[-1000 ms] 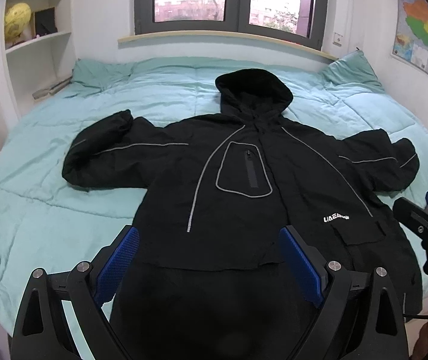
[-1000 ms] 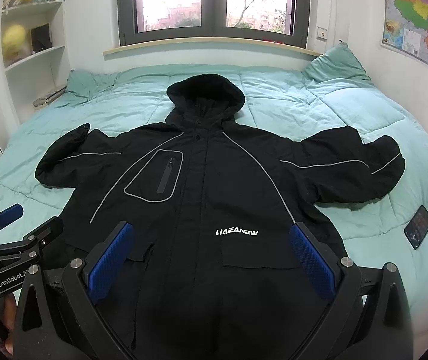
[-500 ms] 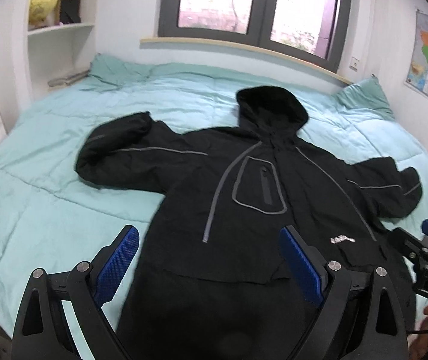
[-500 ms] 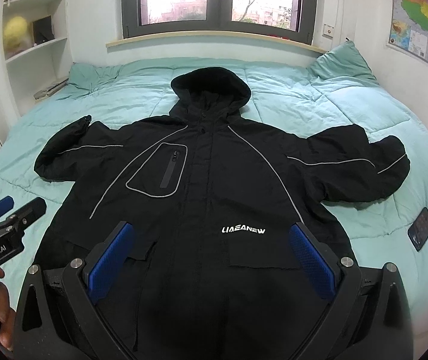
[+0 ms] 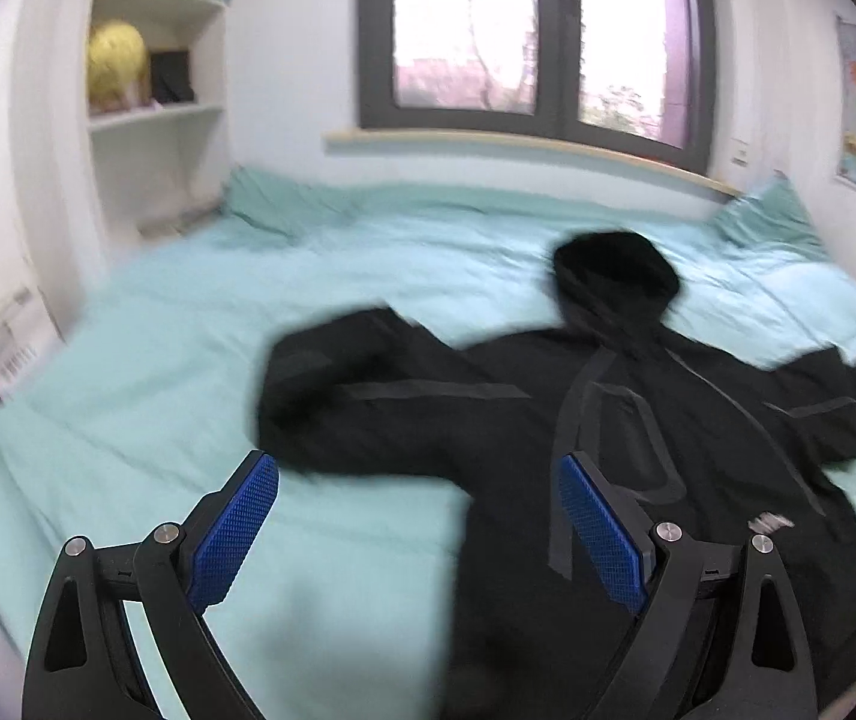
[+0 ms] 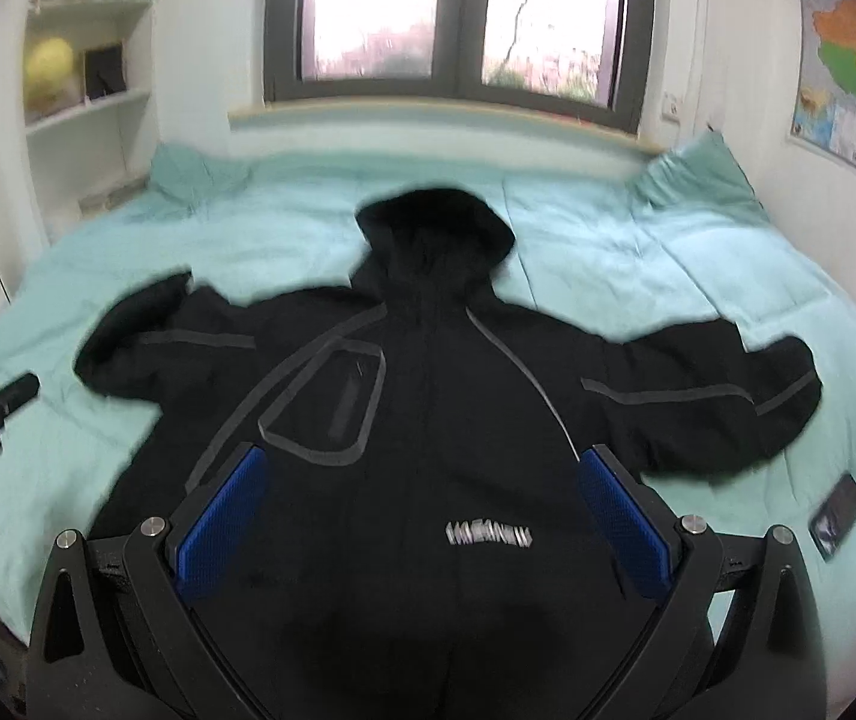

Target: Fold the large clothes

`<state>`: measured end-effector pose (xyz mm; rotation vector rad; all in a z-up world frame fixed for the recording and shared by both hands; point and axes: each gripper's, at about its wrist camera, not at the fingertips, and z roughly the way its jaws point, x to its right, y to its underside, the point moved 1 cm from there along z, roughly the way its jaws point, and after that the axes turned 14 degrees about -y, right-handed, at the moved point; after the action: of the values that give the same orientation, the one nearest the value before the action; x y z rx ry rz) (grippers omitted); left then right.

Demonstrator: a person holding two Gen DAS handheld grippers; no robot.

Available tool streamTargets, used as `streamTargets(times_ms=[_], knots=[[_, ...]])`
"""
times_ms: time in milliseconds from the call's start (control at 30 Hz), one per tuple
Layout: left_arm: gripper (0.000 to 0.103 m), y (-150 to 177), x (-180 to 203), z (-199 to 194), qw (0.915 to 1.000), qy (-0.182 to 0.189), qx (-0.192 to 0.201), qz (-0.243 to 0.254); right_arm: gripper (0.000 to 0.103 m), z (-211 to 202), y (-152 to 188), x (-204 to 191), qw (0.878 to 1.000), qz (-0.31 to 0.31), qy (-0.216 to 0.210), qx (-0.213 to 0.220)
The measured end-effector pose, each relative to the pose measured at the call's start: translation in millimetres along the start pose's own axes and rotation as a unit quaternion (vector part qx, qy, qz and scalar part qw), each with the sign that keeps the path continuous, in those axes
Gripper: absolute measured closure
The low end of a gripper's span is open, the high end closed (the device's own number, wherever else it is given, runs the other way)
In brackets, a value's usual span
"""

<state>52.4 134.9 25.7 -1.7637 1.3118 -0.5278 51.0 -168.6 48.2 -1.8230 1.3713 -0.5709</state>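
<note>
Both grippers agape above spread jacket [image 6: 428, 420].

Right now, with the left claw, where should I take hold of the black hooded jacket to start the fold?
Probably the cuff end of its left-side sleeve, approached from the open left side. The black hooded jacket lies flat with sleeves spread, so that bunched end gives an edge to pinch. The left claw is open above the teal quilt.

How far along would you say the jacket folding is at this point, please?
Done: the black hooded jacket lies spread face-up on the teal quilt, sleeves out. In hand: nothing; the left claw and right claw are open above it. Left: every fold, both sleeves and the body.
</note>
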Motion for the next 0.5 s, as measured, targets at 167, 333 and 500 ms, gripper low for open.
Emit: streamTargets(times_ms=[167, 333, 500], knots=[[0.008, -58, -15, 88, 0.9992, 0.012, -0.008, 0.036, 0.0, 48, 1, -2, 0.999, 0.016, -0.026, -0.031], [0.008, -66, 21, 198, 0.9906, 0.027, -0.072, 0.113, 0.0, 93, 14, 5, 0.995, 0.039, -0.041, -0.081], [0.008, -51, 51, 275, 0.9801, 0.003, -0.12, 0.158, 0.0, 109, 13, 13, 0.995, 0.038, -0.02, -0.087]])
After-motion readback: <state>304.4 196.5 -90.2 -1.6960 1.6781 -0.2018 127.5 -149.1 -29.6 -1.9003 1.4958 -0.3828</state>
